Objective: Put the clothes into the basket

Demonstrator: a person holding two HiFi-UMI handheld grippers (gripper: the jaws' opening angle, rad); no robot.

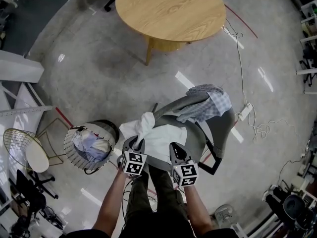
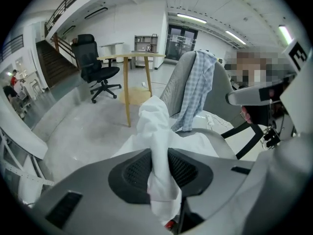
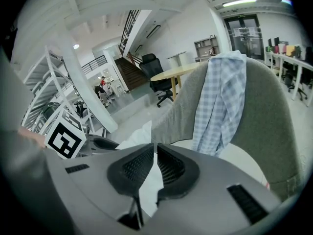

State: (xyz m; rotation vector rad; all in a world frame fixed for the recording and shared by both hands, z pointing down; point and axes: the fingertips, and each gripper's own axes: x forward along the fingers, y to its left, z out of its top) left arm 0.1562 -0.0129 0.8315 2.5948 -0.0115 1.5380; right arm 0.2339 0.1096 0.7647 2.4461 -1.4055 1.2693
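On the grey chair seat [image 1: 194, 142], white garment [image 1: 159, 133] lies bunched. Left claw [image 2: 159, 168] pinches its raised fold, right claw [image 3: 152, 168] nearly closed on its edge. Checked shirt [image 1: 207, 105] drapes the chair back. Wire basket [image 1: 67, 150] stands on the floor just left, with clothes inside.

The white garment [image 1: 161, 138] hides most of the seat of the grey chair [image 1: 197, 143]. Beyond the chair, the top edge cuts the round table [image 1: 171, 9]. Left of the chair, pale cloth in the basket [image 1: 67, 150] is too small to identify. Whether the 2 closed jaws of the right gripper [image 3: 154, 148] pinch cloth cannot be told.
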